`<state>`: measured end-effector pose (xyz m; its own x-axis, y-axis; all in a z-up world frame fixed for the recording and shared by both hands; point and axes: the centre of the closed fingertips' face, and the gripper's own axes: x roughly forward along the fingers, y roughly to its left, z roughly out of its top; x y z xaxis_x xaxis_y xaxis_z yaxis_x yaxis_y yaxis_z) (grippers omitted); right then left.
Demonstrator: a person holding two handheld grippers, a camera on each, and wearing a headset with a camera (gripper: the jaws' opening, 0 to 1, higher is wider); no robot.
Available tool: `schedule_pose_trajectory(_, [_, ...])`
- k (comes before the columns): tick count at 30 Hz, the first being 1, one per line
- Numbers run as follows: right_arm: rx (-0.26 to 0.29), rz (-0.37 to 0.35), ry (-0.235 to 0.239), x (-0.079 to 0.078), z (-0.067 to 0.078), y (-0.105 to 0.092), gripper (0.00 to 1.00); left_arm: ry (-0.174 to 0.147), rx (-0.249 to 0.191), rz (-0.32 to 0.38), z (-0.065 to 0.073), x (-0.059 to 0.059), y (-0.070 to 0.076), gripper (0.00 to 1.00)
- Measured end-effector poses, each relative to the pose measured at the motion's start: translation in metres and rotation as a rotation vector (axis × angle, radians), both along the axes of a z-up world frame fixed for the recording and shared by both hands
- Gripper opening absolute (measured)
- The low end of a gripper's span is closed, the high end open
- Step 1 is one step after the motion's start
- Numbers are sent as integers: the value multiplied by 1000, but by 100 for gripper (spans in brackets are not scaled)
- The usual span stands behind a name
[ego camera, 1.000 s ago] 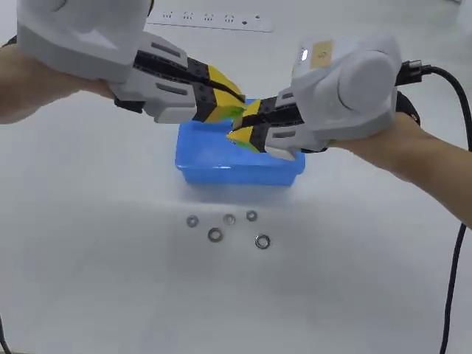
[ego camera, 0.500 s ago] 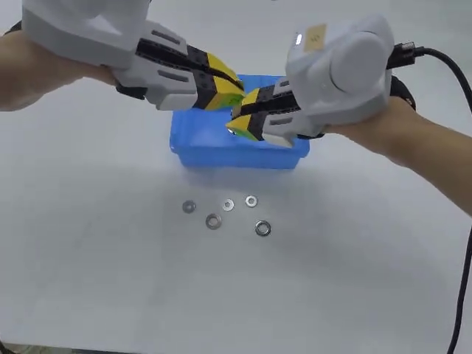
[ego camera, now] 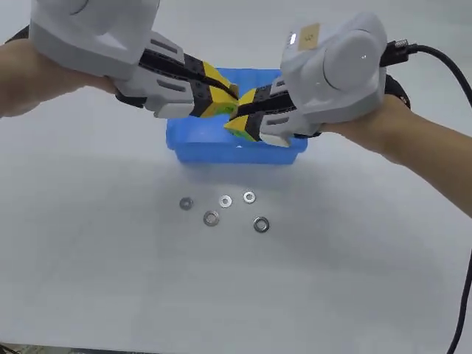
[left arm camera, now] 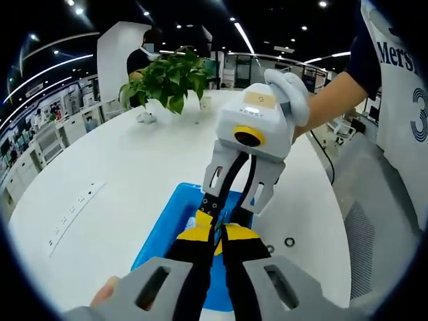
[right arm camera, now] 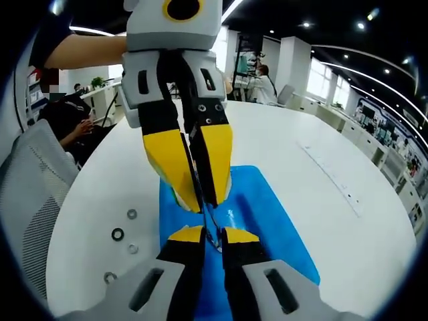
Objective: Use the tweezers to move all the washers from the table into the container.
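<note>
Both jaws on tweezers (right arm camera: 208, 219) over container (right arm camera: 267, 214)

Both hand-held grippers have shifted relative to the container (ego camera: 184, 144). 1.0 s ago their yellow tips met over its far rim; now they sit over its middle. The gap has closed between the left hand-held gripper (ego camera: 223, 99) and the right hand-held gripper (ego camera: 237, 122): the tips were stacked slightly apart and are now nose to nose, overlapping in the head view. The head camera has moved, so the container sits higher in frame.
</note>
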<state>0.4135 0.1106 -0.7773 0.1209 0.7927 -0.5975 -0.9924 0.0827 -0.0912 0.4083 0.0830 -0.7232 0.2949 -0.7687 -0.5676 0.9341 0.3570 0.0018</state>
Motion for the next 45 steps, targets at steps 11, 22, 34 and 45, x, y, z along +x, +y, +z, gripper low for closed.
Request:
schedule_pose_trajectory(11, [18,17,-21,-1,12,1,9,-38,-23,-14,15,1,-2,8])
schedule_pose_trajectory(22, [-2,18,-54,-1,17,-2,9,-73,-11,-52,22,0,-8,8])
schedule_pose_trajectory(34, [-41,14,-46,-2,7,-5,11,-65,13,-65,13,-1,-5,6])
schedule_pose_trajectory(45, [-27,20,-51,-2,11,-6,9,-69,4,-68,19,-4,-7,6])
